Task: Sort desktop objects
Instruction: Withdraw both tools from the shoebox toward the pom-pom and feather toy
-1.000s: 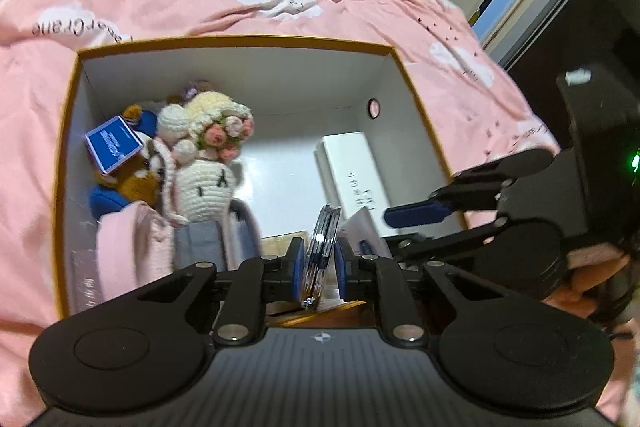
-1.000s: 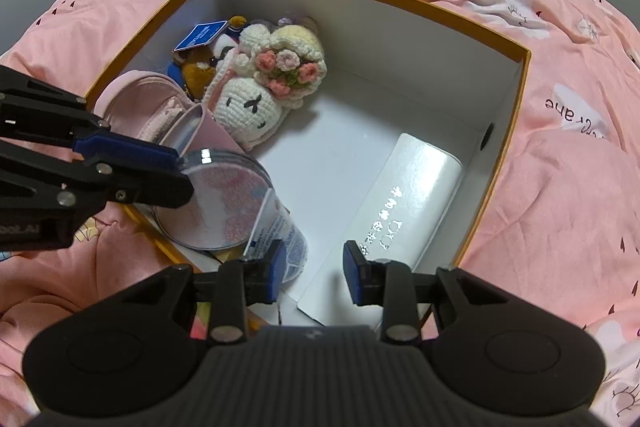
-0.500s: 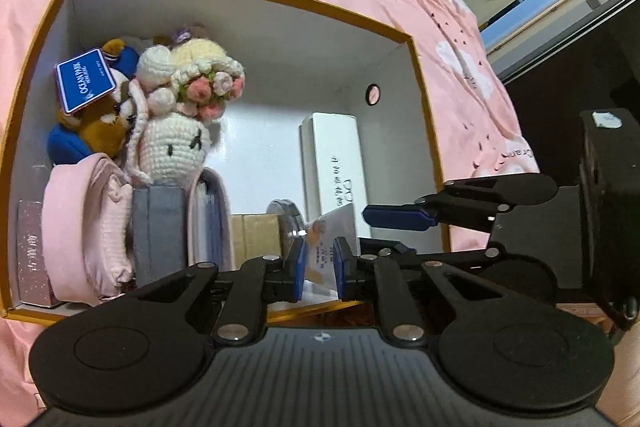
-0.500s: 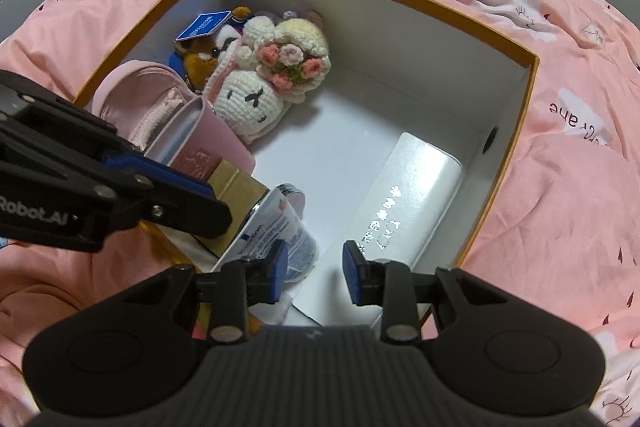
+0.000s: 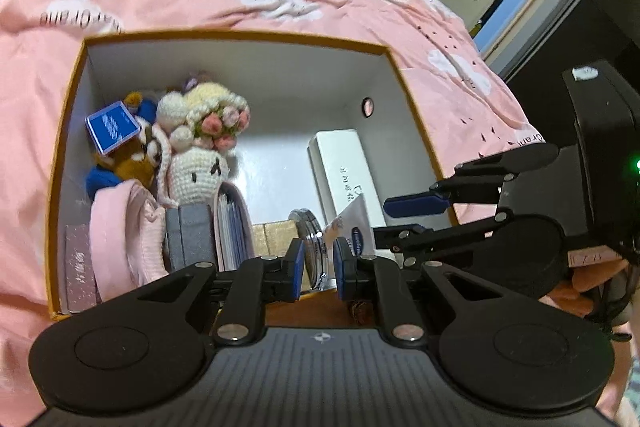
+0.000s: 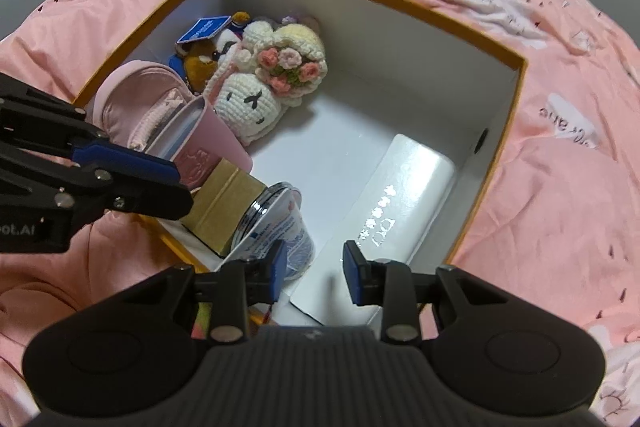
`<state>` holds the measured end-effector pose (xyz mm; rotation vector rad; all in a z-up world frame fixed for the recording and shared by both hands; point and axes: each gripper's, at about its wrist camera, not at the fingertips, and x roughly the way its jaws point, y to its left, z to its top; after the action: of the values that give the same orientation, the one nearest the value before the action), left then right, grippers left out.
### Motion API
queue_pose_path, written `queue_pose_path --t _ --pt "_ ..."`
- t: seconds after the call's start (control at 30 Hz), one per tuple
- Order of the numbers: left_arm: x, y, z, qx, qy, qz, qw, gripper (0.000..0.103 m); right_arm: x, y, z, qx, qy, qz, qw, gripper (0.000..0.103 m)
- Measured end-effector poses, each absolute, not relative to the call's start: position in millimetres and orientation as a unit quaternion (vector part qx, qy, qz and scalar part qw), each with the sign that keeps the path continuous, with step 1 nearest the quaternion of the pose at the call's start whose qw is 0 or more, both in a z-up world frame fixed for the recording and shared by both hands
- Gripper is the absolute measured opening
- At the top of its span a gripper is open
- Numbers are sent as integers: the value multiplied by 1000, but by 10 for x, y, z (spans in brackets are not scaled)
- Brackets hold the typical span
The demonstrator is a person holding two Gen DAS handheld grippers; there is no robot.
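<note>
Box (image 6: 516,131) with an orange rim and white walls, open on a pink quilt (image 6: 560,187), holding the sorted objects. Along its left side stand a crocheted bunny (image 6: 256,103) wearing a flower crown, a brown plush (image 6: 198,65) with a blue tag, a pink pouch (image 6: 136,99), a pink card holder (image 6: 208,147) and a gold carton (image 6: 226,201), packed close together. A round tin (image 6: 276,227) stands on edge against the near wall, touching the gold carton. A long white case (image 6: 404,199) lies flat along the right wall, well apart from the bunny.

Left gripper (image 5: 316,269) hangs just over the near rim with the tin's edge (image 5: 314,247) showing in the narrow gap between its blue pads (image 5: 297,267); jaws stand slightly apart, and the pads appear clear of the tin. In the right wrist view its fingers (image 6: 124,163) reach in from the left above the pouch and carton.

Right gripper (image 6: 316,267) hovers over the near end of the box, jaws wide apart and holding nothing, with the tin beside its left pad (image 6: 280,263) and the white case beyond its right pad.
</note>
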<state>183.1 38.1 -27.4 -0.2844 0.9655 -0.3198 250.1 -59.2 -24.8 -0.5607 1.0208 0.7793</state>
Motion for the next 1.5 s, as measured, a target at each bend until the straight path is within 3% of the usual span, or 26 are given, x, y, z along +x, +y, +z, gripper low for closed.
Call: queue_pose_path --t 0.23,0.37,0.6,0.9,1.13,1.5 --pt "1539 263 -65 -98 414 -166 890 17 2223 -708 23 -254 399 349 809 34" --pt "1380 205 9 -75 396 -179 898 17 1976 -797 172 -240 358 356 829 41" --pt "1174 176 -9 -50 395 -188 898 18 1575 -990 250 -222 306 318 869 44" --pt "954 215 -234 -34 421 -176 889 23 1220 -1274 48 -156 303 244 908 46" --pt "835 162 -473 -15 457 -164 874 26 1039 -1312 -151 -164 318 221 907 64" --pt "824 160 -711 -25 506 -177 844 41 1028 -1430 -430 -145 365 212 895 64"
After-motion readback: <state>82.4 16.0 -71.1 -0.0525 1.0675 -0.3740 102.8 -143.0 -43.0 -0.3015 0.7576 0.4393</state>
